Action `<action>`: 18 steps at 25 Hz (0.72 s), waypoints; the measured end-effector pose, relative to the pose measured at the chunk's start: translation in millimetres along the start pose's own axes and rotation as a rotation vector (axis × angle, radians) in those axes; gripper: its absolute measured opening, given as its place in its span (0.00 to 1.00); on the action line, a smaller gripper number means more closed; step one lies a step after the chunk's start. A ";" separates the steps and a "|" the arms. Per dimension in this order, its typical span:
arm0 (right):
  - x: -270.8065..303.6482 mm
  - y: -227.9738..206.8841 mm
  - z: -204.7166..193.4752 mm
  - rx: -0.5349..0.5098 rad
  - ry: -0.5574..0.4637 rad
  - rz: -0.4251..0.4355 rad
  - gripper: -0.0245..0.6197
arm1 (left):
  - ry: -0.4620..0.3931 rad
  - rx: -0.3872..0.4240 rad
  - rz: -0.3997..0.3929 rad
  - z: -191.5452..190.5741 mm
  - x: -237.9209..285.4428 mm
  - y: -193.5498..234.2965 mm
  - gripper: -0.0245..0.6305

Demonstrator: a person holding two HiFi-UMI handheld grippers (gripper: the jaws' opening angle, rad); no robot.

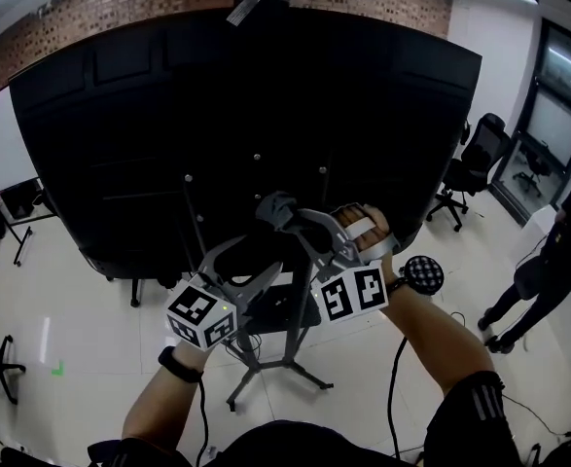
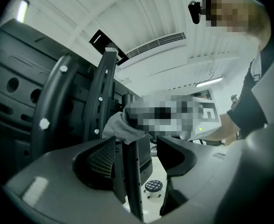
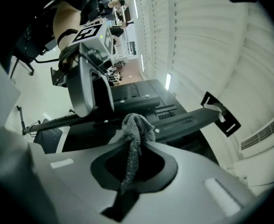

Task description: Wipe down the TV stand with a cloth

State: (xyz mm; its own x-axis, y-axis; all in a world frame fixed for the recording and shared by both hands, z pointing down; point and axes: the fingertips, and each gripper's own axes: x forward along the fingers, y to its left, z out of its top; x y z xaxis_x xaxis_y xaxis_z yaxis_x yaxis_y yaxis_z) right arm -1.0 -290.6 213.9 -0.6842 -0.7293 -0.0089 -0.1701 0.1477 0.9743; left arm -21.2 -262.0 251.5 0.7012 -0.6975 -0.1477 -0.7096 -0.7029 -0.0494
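TV [image 1: 246, 115]: black back panel, fills everything ahead of both hand-held grippers.

TV stand [image 1: 288, 343]: its upright [image 2: 129, 181] runs vertically, straight ahead of and below the grippers, feet on the floor.

Left hand-held gripper [image 1: 263, 261]: jaws apart, straddling the upright. The post sits against one pad with a gap to the other, so I'd call it a loose brace, not a clamp.

Right hand-held gripper [image 3: 133, 146]: clamped on the cloth [image 3: 136, 127]. The bunched end sticks out just past its tips, at the stand's dark rails and just above the left jaws.

Judgement: the right side does the wiping, since it has the cloth and is at the metal. The stroke should follow the upright's long axis.
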 end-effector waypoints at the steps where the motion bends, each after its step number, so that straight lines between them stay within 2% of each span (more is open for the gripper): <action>1: -6.1 -15.0 -5.4 0.016 0.003 -0.028 0.06 | -0.007 0.017 -0.009 5.7 5.1 -4.7 0.49; 5: -26.2 -69.9 -32.2 0.086 0.028 -0.137 0.06 | -0.036 0.050 -0.039 24.2 28.1 -18.3 0.49; 8: -27.6 -92.2 -57.2 0.155 0.048 -0.186 0.06 | -0.055 0.050 -0.055 34.0 48.2 -24.0 0.49; 13: -10.3 -96.5 -101.3 0.255 0.067 -0.192 0.06 | -0.053 0.065 -0.078 38.4 79.1 -38.4 0.49; 18: 8.6 -93.4 -120.3 0.224 0.076 -0.192 0.06 | -0.036 0.067 -0.074 31.2 96.1 -44.4 0.49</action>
State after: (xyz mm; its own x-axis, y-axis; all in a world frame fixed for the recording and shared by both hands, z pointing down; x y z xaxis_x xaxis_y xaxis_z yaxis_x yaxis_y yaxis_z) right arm 94.4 -391.1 149.9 -0.5707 -0.8048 -0.1631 -0.4493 0.1397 0.8824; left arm 75.5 -293.4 208.7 0.7499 -0.6376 -0.1762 -0.6597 -0.7407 -0.1271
